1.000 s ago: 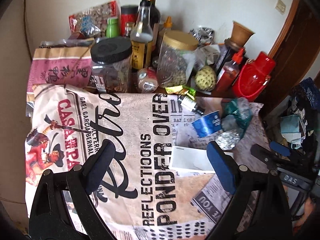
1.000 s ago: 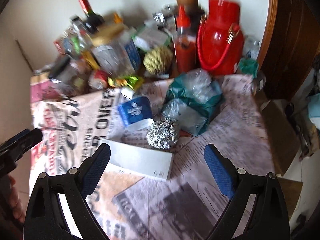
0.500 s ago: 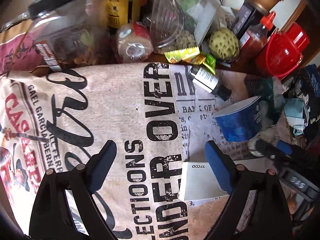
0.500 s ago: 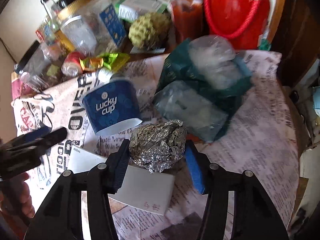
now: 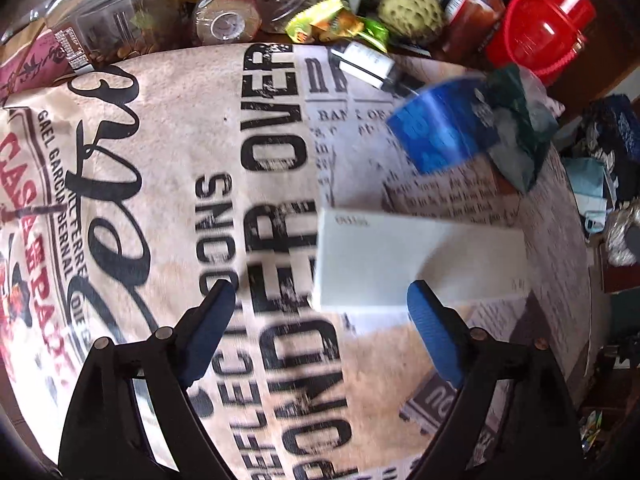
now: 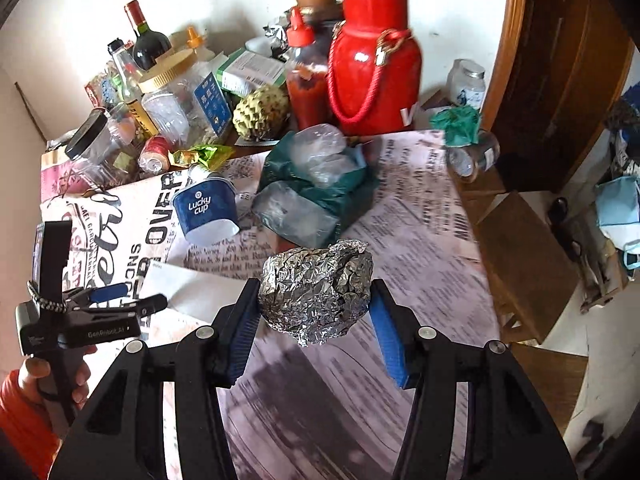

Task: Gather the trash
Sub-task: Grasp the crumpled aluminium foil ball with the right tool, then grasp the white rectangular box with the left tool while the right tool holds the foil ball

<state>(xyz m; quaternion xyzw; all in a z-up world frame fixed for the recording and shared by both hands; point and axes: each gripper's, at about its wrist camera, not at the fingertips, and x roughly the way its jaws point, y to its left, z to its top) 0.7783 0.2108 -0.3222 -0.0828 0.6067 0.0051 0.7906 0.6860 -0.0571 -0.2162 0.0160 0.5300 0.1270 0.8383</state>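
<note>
Right tongs [image 6: 314,312] are clamping the foil ball [image 6: 316,290] lifted off the table [image 6: 420,216], left tongs [image 5: 316,320] are hanging wide over the white box [image 5: 416,260], while blue cup [image 6: 208,210] and green bag [image 6: 316,184] are lying uncollected.

We see even daylight in both views, with glare on the red flask [image 6: 374,60] far ahead of the right tool. Motion blur smears the tabletop print [image 5: 280,280] around the left tool, and fisheye bending darkens every corner.
</note>
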